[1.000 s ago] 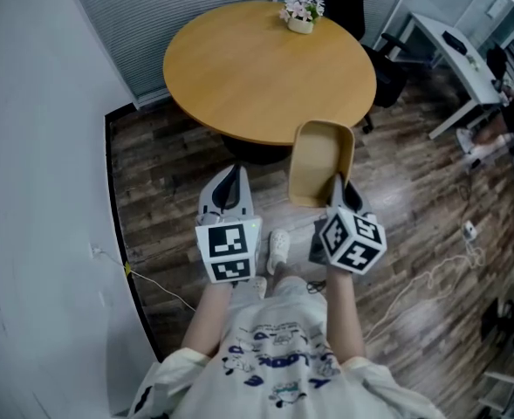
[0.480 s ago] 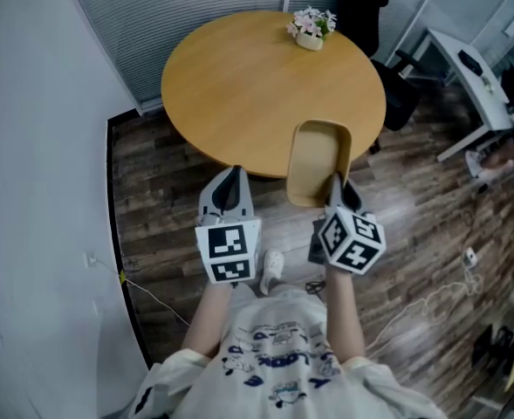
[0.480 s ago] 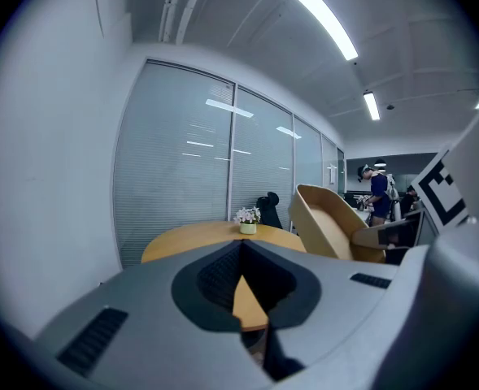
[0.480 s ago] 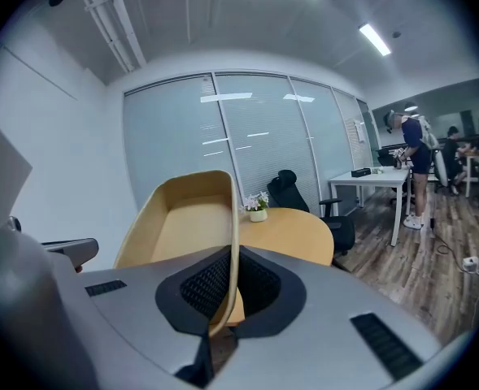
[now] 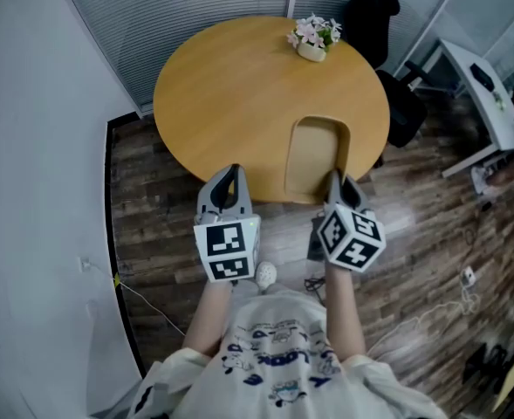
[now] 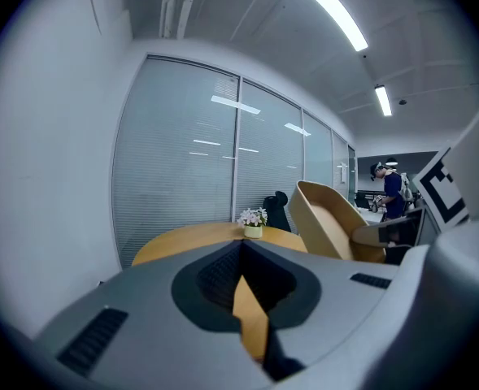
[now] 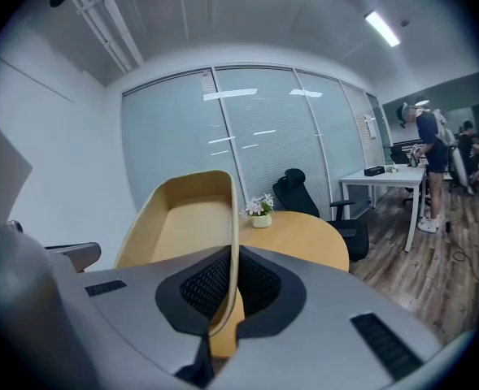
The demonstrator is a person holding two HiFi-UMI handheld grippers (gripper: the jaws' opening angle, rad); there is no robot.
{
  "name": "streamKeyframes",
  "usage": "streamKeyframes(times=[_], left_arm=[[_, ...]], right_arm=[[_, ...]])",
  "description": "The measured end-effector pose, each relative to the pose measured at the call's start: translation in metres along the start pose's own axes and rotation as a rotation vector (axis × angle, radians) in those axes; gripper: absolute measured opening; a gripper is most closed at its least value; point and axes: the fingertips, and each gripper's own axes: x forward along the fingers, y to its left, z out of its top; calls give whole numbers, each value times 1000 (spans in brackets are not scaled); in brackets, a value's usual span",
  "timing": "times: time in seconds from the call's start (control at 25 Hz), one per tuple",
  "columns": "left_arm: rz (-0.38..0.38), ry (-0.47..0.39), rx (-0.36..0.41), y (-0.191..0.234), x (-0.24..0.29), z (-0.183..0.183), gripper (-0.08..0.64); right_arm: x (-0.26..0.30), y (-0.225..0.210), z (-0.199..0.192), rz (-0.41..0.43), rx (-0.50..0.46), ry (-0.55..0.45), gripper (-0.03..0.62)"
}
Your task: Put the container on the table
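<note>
A tan, rounded-rectangle container [image 5: 316,155] hangs over the near edge of the round wooden table [image 5: 230,85], tilted with its far end higher. My right gripper [image 5: 333,180] is shut on the container's right wall; in the right gripper view that wall [image 7: 232,242] runs down between the jaws, with my right gripper [image 7: 223,315] closed round it. My left gripper [image 5: 230,175] is to the left of the container, over the table's edge, shut and holding nothing. In the left gripper view the container [image 6: 328,222] shows at the right, beyond my left gripper [image 6: 251,331].
A small pot of flowers [image 5: 312,37] stands at the table's far side. A black office chair [image 5: 374,11] is behind the table and a white desk [image 5: 483,85] at the right. Cables [image 5: 466,278] lie on the wood floor. A wall runs along the left. A person [image 7: 430,161] stands far off.
Both grippers and the container have moved forward: the container hung over the floor before the table's edge and is now over the table's near part.
</note>
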Motion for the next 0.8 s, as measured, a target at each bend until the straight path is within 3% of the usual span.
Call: streamKeyframes(times=[0.8], left_arm=[[16,59,-2,1,88,1,3]], right_arm=[[85,-30,11,-2,31,57,6]])
